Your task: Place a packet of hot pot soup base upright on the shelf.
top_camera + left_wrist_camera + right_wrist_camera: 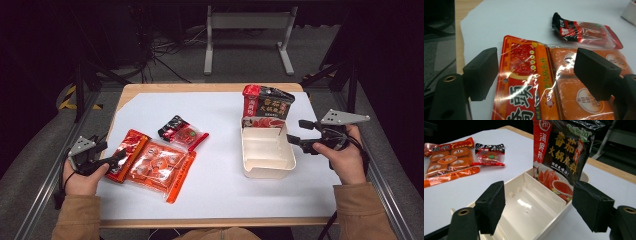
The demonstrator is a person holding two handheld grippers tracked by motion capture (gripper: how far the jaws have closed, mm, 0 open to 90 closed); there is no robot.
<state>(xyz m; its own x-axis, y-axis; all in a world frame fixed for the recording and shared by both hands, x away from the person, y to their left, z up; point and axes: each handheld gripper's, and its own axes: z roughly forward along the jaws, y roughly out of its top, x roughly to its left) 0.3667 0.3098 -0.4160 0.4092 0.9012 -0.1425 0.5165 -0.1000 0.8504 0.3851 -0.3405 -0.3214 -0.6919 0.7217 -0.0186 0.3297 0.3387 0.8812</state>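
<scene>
A narrow red sauce packet [524,82] lies flat at the table's left [127,155], beside a wider orange packet [160,167] of round pieces. My left gripper [539,72] hovers just over the red packet's near end, open, its pads clear of the wrapper. A white divided box [265,165] sits right of centre. A black-and-red soup base bag [564,150] stands upright in its far compartment. My right gripper [298,133] is open beside the box's right rim, holding nothing.
A small black-and-red snack packet [182,132] lies behind the orange packet [566,97]. A white sheet [220,190] covers most of the wooden table. The box's large near compartment [524,212] has nothing in it. Metal frame rails run along both table sides.
</scene>
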